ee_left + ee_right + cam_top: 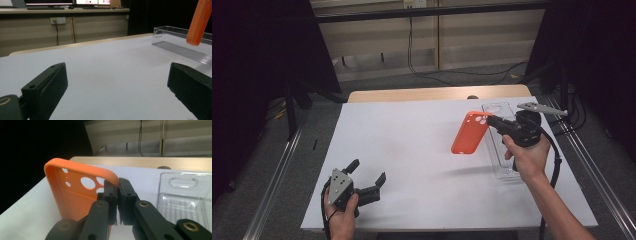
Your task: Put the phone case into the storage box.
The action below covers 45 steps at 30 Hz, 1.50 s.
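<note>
An orange phone case (469, 132) hangs tilted above the white sheet (412, 155), right of centre. My right gripper (488, 120) is shut on the case's top corner beside the camera holes, as the right gripper view shows: orange case (72, 195), gripper (118, 187). Just right of it on the sheet lies a clear plastic package tray (501, 155), with nothing inside (185, 197). Near the table's front left, my left gripper (368, 171) is held low with its jaws wide apart and nothing between them (117, 85). From there the case (200, 21) and tray (175, 45) appear far off.
The sheet covers a wooden table whose bare far edge (437, 94) carries a small dark object (472, 97). Metal rails (277, 175) run along both sides. Cables (422, 70) lie on the floor behind, in front of a pale cabinet.
</note>
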Each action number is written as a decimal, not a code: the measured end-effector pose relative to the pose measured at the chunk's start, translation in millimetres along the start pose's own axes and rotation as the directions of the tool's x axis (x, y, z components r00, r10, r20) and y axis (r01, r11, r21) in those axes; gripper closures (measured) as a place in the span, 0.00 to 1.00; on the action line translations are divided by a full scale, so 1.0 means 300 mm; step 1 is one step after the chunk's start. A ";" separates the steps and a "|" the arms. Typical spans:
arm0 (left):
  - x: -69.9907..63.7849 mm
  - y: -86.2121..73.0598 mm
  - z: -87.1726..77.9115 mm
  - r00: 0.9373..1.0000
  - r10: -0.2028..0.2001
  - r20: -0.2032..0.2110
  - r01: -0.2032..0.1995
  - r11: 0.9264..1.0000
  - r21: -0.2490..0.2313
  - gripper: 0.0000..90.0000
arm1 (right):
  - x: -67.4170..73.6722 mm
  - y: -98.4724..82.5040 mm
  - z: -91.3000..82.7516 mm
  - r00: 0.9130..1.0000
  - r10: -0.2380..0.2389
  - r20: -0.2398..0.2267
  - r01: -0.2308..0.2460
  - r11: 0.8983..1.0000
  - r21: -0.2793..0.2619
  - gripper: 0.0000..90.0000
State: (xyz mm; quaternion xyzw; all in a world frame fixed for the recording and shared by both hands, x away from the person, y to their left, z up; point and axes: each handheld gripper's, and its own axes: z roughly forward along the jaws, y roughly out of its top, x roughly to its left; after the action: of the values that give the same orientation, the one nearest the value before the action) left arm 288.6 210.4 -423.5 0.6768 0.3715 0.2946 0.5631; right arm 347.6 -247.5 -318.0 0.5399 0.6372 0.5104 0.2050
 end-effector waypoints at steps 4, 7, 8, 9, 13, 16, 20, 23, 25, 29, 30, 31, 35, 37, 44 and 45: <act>-0.005 0.002 0.000 1.000 -0.002 0.016 0.002 1.000 -0.007 0.03 | -0.009 0.026 -0.013 1.000 -0.008 0.013 0.008 1.000 -0.025 0.95; -0.003 0.000 0.002 1.000 -0.001 0.013 0.001 1.000 -0.007 0.03 | -0.021 0.049 -0.023 1.000 -0.010 0.026 0.011 0.999 -0.048 0.95; -0.002 0.001 0.003 1.000 -0.004 0.009 0.004 1.000 -0.008 0.03 | -0.024 0.055 -0.025 0.999 -0.008 0.031 0.010 0.999 -0.052 0.95; -0.002 0.002 0.005 1.000 -0.006 0.005 0.006 1.000 -0.012 0.03 | -0.028 0.062 -0.027 0.999 -0.007 0.034 0.009 0.998 -0.056 0.95; -0.001 0.002 0.009 1.000 -0.004 0.011 0.004 1.000 -0.008 0.03 | -0.043 0.089 -0.032 0.999 -0.015 0.048 0.019 0.997 -0.076 0.95; 0.001 0.001 0.005 1.000 -0.004 0.006 0.004 1.000 -0.003 0.03 | -0.055 0.105 -0.030 0.998 -0.002 0.055 0.007 0.996 -0.084 0.95; -0.004 0.002 -0.012 1.000 -0.003 -0.006 0.003 1.000 -0.010 0.01 | -0.068 0.126 -0.034 0.997 -0.002 0.074 0.009 0.995 -0.095 0.95; 0.000 0.000 -0.012 1.000 0.003 -0.011 -0.003 1.000 0.001 0.01 | -0.077 0.141 -0.046 0.996 -0.005 0.087 0.014 0.994 -0.104 0.95; 0.003 -0.003 -0.008 1.000 -0.005 -0.005 0.005 1.000 0.010 0.01 | -0.083 0.148 -0.051 0.995 -0.007 0.095 0.017 0.994 -0.106 0.95; 0.004 -0.006 -0.004 1.000 -0.005 0.000 0.005 1.000 0.021 0.01 | -0.101 0.158 -0.061 0.991 -0.025 0.129 0.039 0.993 -0.110 0.95; 0.004 -0.006 -0.004 1.000 -0.004 0.001 0.004 1.000 0.020 0.01 | -0.107 0.159 -0.062 0.991 -0.028 0.129 0.042 0.993 -0.110 0.95; 0.003 -0.006 -0.005 1.000 -0.002 0.000 0.002 1.000 0.021 0.01 | -0.111 0.160 -0.063 0.991 -0.025 0.132 0.040 0.993 -0.110 0.95; 0.006 -0.006 -0.004 1.000 -0.007 -0.007 0.007 1.000 0.022 0.01 | -0.143 0.159 -0.063 0.988 -0.016 0.152 0.034 0.993 -0.111 0.95; 0.008 -0.006 -0.006 1.000 -0.003 -0.015 0.003 1.000 0.022 0.01 | -0.160 0.158 -0.063 0.986 -0.010 0.166 0.028 0.994 -0.108 0.95; 0.007 -0.007 -0.005 1.000 -0.005 -0.010 0.005 1.000 0.021 0.01 | -0.214 0.159 -0.059 0.978 0.002 0.206 0.021 0.994 -0.107 0.95; 0.007 -0.007 -0.004 1.000 -0.004 -0.008 0.004 1.000 0.021 0.01 | -0.219 0.161 -0.059 0.978 -0.001 0.211 0.023 0.994 -0.103 0.95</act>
State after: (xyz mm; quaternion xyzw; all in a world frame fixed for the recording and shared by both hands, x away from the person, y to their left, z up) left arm 288.4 213.0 -425.2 0.6808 0.3783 0.2924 0.5549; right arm 378.3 -319.1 -288.1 0.5756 0.5875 0.4818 0.3023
